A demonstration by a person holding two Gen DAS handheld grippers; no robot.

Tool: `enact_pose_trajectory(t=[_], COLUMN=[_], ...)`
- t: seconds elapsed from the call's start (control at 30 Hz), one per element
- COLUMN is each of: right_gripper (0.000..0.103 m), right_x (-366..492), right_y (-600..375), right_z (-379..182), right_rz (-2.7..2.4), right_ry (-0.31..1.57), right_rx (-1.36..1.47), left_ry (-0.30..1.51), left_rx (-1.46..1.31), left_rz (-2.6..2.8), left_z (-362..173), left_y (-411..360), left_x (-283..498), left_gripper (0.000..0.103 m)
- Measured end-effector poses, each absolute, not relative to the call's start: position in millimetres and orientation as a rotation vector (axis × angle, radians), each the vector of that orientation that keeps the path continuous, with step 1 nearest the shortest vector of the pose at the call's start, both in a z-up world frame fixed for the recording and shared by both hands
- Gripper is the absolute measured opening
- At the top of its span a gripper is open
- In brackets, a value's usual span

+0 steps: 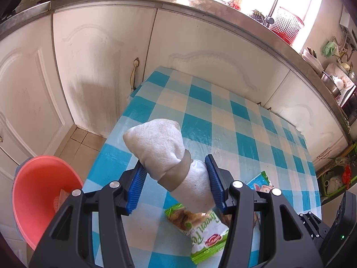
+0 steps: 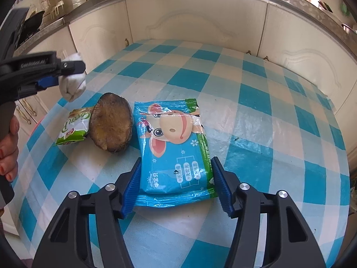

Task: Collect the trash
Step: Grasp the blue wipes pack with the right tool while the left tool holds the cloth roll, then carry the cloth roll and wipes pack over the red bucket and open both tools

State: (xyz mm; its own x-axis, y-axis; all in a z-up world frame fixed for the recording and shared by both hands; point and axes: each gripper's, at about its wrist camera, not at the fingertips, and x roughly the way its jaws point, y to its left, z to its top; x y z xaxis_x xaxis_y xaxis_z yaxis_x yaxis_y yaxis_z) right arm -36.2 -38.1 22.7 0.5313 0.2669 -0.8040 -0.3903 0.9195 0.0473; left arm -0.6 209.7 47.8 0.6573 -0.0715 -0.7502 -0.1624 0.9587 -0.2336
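Nearest your right gripper (image 2: 176,185): the blue wipes packet (image 2: 173,147), flat on the checked tablecloth (image 2: 267,116), lying between jaws that stand just clear of its edges. Centre it and close squarely on both long edges before lifting. Left of the packet lie the brown peel (image 2: 111,125) and green wrapper (image 2: 73,126). Your left gripper (image 1: 176,185) clamps the taped white wad (image 1: 171,156), left of the packet, near the red bin (image 1: 42,192).
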Motion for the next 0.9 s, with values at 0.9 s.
enact_pose_trajectory(t=[0.9], right_gripper=[0.056], right_x=[-59.8], right_y=[-62.2], right_z=[56.1], right_rz=[0.361], right_ry=[0.834], right_rx=[-0.064], left_ry=[0.841], left_rx=[-0.359], left_rz=[0.089], left_z=[50.8], left_y=[262.4], left_x=[-78.2], left_gripper=[0.054])
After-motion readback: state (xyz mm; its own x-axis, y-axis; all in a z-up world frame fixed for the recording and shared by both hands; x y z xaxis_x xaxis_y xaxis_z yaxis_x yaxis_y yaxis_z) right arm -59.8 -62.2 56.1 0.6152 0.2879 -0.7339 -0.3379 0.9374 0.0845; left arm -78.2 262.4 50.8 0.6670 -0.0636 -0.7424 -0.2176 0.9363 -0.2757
